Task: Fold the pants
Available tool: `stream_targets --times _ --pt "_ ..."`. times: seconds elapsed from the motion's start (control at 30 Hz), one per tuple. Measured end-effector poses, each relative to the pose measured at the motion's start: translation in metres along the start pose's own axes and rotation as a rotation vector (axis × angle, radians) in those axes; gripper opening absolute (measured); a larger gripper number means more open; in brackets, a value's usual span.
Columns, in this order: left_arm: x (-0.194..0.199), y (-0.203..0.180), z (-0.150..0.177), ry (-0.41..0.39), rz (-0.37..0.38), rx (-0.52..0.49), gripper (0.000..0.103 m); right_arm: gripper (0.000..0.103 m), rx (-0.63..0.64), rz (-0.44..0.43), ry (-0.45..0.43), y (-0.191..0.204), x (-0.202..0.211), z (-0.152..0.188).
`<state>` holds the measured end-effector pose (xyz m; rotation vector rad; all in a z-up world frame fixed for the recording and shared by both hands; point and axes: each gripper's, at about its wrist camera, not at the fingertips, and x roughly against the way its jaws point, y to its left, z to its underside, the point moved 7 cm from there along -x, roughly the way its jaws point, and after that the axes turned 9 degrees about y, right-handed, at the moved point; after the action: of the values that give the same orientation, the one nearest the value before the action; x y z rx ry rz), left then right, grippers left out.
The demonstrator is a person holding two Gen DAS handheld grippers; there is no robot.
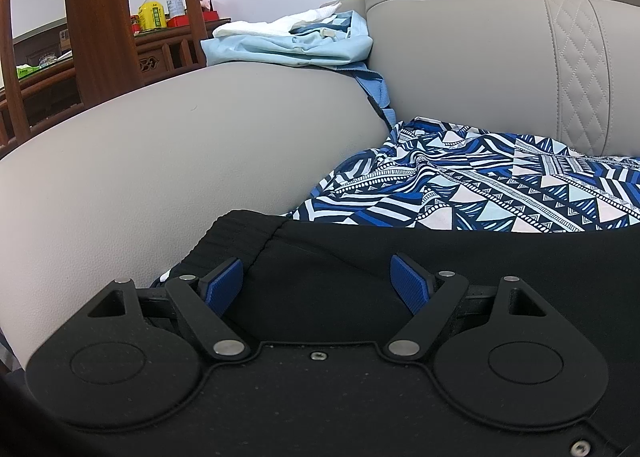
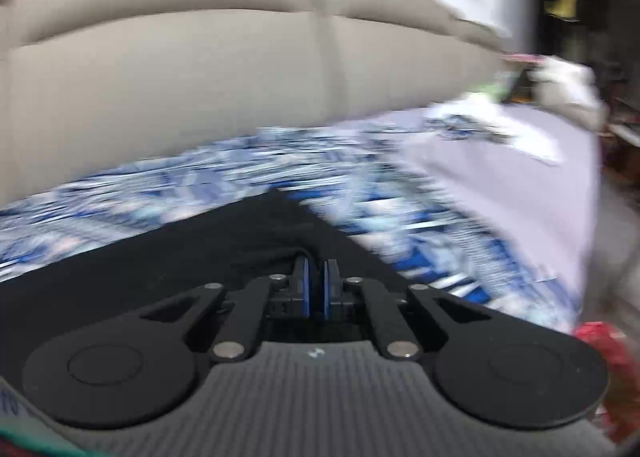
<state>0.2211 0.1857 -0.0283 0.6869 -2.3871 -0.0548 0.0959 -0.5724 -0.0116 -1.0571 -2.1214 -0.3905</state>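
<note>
The black pants (image 1: 360, 257) are lying flat on the patterned blue cloth (image 1: 500, 189) that is covering the sofa seat (image 1: 180, 161); all places below are taken from the pants.

Left hand-held gripper (image 1: 324, 281): released, blue pads spread wide, hovering over the ribbed waistband corner, which is sitting just ahead of the left pad (image 1: 226, 285) and next to the sofa armrest. No fabric is lying between the pads as far as this view shows.

Right hand-held gripper (image 2: 316, 285): clenched, pads nearly touching, apparently pinching a fold of the pants (image 2: 200, 257) at its tips. The view is motion-blurred, so the contact is a judgement. Ahead of it the black fabric is narrowing to a point over the cloth.

Judgement: the long axis of the pants is running sideways across both views, from the waistband end on the armrest side toward the right-hand end. The left hand-held gripper is sitting nearer the waistband, so the coming move is turning on it closing there.
</note>
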Motion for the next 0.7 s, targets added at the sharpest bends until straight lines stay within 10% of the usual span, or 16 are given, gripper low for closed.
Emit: stream_targets --times 0.07,0.13,0.23,0.4,0.53,0.7 --pt "0.000 0.000 0.000 0.000 -0.001 0.000 0.081 0.014 -0.100 -0.036 0.051 -0.021 -0.007 -0.005" --pt "0.000 0.000 0.000 0.000 -0.001 -0.001 0.081 0.045 -0.113 0.000 0.078 -0.031 -0.015 -0.005" --pt "0.000 0.000 0.000 0.001 0.003 0.002 0.081 0.070 -0.086 0.205 0.126 -0.048 -0.027 0.001" --pt "0.000 0.001 0.000 0.000 0.001 0.001 0.081 0.081 -0.144 0.234 0.089 -0.059 -0.016 0.011" --pt "0.000 0.000 0.000 -0.001 -0.004 -0.002 0.081 0.081 -0.174 -0.101 0.026 -0.025 0.010 0.013" --pt "0.000 -0.001 0.000 -0.001 -0.009 -0.006 0.081 0.081 0.129 -0.516 0.077 0.090 0.038 0.038"
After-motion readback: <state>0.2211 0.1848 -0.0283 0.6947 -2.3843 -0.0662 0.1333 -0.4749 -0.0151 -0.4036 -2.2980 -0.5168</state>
